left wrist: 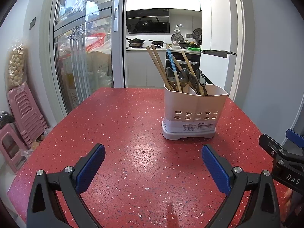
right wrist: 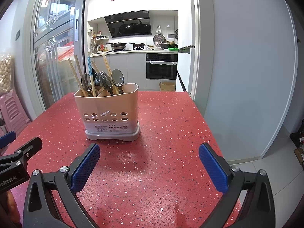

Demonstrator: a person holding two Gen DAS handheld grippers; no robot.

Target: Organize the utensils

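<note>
A beige utensil holder [left wrist: 194, 112] [right wrist: 110, 112] with two compartments stands upright on the red speckled table [left wrist: 123, 133] [right wrist: 171, 125]. Wooden chopsticks [left wrist: 157, 64] [right wrist: 76, 72] lean in its left compartment, and several dark spoons [left wrist: 183, 77] [right wrist: 117, 79] stand bowl-up across both. My left gripper [left wrist: 153, 163] is open over the table, nearer than the holder and left of it, with nothing between its blue pads. My right gripper [right wrist: 149, 163] is open too, in front of the holder and slightly right, also holding nothing. Each gripper shows at the other view's edge.
Stacked pink stools [left wrist: 24, 114] stand by the wall at the left. A glass sliding door [left wrist: 81, 47] and a kitchen doorway lie beyond the table's far edge. The table's right edge drops to a tiled floor [right wrist: 275, 152] beside a white wall.
</note>
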